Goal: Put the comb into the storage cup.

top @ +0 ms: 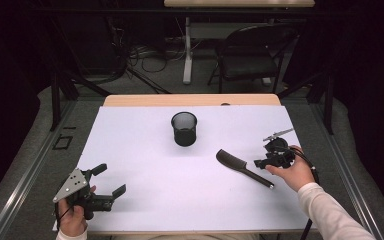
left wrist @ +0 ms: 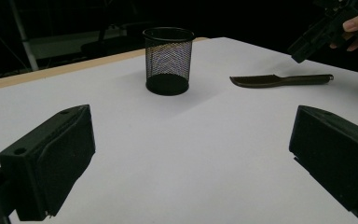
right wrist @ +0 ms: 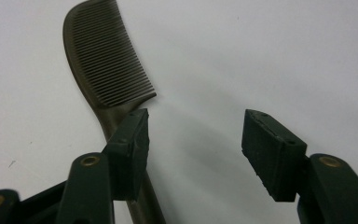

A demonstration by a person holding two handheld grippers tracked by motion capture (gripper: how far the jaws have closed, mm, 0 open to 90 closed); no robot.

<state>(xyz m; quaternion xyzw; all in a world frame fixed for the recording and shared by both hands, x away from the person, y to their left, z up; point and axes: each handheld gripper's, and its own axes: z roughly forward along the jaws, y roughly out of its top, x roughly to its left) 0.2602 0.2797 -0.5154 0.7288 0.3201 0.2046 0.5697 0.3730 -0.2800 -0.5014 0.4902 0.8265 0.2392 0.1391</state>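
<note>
A dark comb [top: 242, 167] lies flat on the white sheet, right of centre, teeth end toward the middle. My right gripper [top: 259, 162] hovers just right of its handle, held by a hand. In the right gripper view the right gripper [right wrist: 196, 130] is open over bare sheet; its left jaw overlaps the handle of the comb [right wrist: 107, 60], and nothing sits between the pads. A black mesh cup [top: 184, 128] stands upright at the centre back. My left gripper [top: 111, 179] rests open at the front left, and in its own view, the left gripper [left wrist: 191, 130], faces the cup [left wrist: 168, 60] and the comb [left wrist: 279, 80].
The white sheet [top: 145, 150] covers most of the table, with a wooden strip [top: 190, 100] showing at the far edge. Beyond the table stand a dark chair [top: 250, 55] and a white table leg [top: 187, 60]. The right gripper [left wrist: 326, 28] appears far off in the left gripper view.
</note>
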